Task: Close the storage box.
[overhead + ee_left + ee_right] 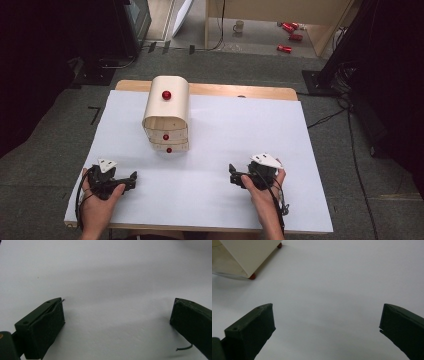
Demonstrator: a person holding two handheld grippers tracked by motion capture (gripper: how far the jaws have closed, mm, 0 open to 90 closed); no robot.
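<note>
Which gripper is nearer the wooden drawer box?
Left, by a small margin. The left gripper sits front-left of the wooden drawer box; the right gripper sits farther off at its front-right. Both rest apart from it, jaws open.

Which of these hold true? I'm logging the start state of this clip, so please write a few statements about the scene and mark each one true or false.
1. Both tools are open with nothing between the jaws. True: left tool and right tool have only the white sheet showing in the gap.
2. The wooden box is held by the right tool. False: it stands apart, untouched.
3. The box carries red knobs. True.
4. The box lies between the two hands at the near edge. False: it stands farther back, toward the left.
</note>
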